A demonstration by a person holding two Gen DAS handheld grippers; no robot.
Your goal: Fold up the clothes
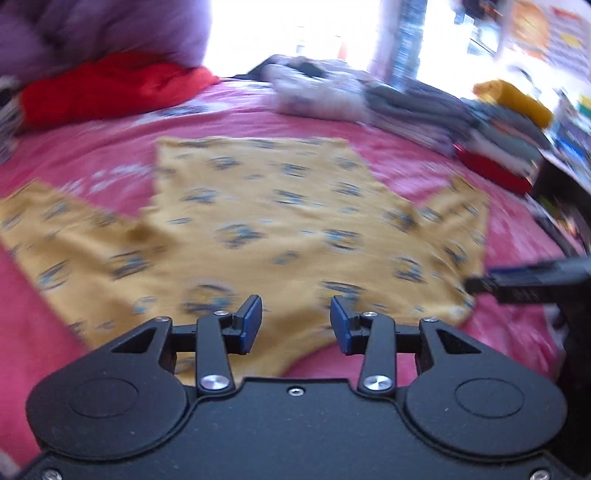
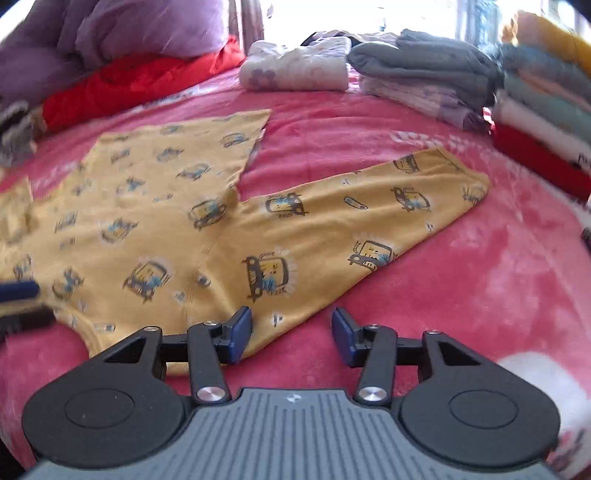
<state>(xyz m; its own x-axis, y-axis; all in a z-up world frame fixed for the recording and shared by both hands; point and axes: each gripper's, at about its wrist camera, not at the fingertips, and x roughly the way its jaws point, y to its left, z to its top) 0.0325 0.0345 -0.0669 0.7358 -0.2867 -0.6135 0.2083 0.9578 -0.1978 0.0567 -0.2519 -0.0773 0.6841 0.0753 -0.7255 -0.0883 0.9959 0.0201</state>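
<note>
A yellow long-sleeved shirt [image 1: 258,221] printed with small cars lies spread flat on the pink blanket [image 1: 258,118]. My left gripper [image 1: 295,314] hovers open over the shirt's near edge, with nothing between its blue pads; this view is blurred. In the right wrist view the same shirt [image 2: 147,221] fills the left, one sleeve [image 2: 369,214] reaching out to the right. My right gripper [image 2: 291,317] is open just above the sleeve's near edge and the blanket [image 2: 480,277], its left pad over the cloth. Each gripper shows at the edge of the other's view: right gripper [image 1: 517,284], left gripper [image 2: 18,299].
Stacks of folded clothes [image 2: 424,74] line the back right, with a red item [image 2: 535,162] beneath one. A white flowered folded garment [image 2: 295,70] sits at the back centre. A red cloth [image 2: 140,85] and a purple duvet [image 2: 129,29] lie at the back left.
</note>
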